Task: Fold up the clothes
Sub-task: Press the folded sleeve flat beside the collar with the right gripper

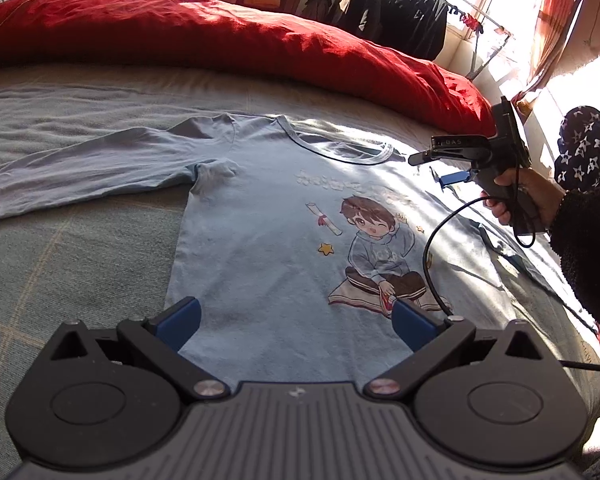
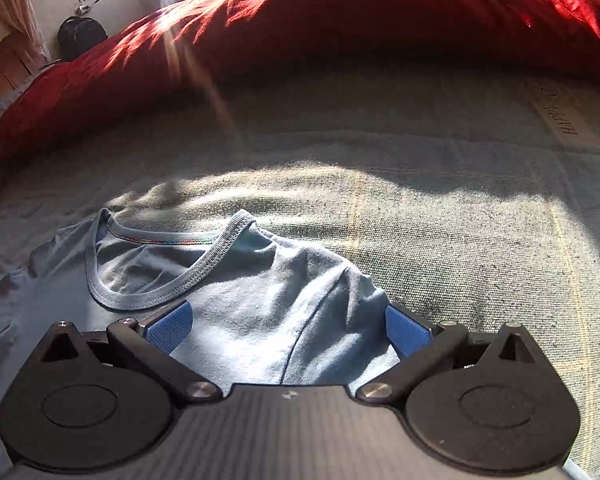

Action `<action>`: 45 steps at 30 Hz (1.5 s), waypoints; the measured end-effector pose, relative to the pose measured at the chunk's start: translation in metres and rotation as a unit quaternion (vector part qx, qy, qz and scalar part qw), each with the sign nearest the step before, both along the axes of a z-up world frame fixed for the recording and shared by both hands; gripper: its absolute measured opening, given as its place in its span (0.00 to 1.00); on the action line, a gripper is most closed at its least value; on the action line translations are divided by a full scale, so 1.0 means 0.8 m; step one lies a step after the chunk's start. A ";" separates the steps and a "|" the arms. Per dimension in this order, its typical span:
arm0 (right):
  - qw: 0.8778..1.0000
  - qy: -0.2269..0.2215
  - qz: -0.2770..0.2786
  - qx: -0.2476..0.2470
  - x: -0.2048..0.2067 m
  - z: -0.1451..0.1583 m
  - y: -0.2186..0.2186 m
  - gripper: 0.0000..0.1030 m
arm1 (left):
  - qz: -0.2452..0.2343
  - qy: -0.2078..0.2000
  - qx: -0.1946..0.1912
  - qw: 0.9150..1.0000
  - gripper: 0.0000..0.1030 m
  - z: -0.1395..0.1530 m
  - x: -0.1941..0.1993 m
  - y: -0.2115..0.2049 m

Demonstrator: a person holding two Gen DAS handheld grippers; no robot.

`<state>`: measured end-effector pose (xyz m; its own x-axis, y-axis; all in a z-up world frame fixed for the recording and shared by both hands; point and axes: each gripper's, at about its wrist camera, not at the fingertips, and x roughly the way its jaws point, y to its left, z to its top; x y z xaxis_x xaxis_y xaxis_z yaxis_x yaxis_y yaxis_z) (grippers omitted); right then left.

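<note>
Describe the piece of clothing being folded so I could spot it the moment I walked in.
Look at the bed with the grey-green checked cover and the red duvet heaped along its far side. Spread flat in front of that duvet lies a light blue long-sleeved shirt, alone in bearing a cartoon child sitting beside a yellow star.

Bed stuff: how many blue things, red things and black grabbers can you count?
Blue: 1, the shirt
Red: 1, the quilt
Black grabbers: 2, the left gripper and the right gripper, both open
Total: 4
</note>
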<state>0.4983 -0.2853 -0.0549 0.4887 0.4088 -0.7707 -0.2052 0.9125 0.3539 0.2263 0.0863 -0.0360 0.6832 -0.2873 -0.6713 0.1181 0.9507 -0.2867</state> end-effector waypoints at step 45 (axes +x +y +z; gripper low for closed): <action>0.988 0.004 -0.121 0.099 -0.227 -0.047 -0.157 1.00 | -0.079 0.007 0.054 0.995 0.98 0.030 -0.059 -0.078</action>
<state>0.3166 -0.4105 -0.0927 0.5843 0.4246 -0.6916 0.0143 0.8467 0.5319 0.1788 0.0235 -0.0120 0.6251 -0.3160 -0.7137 0.2647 0.9460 -0.1870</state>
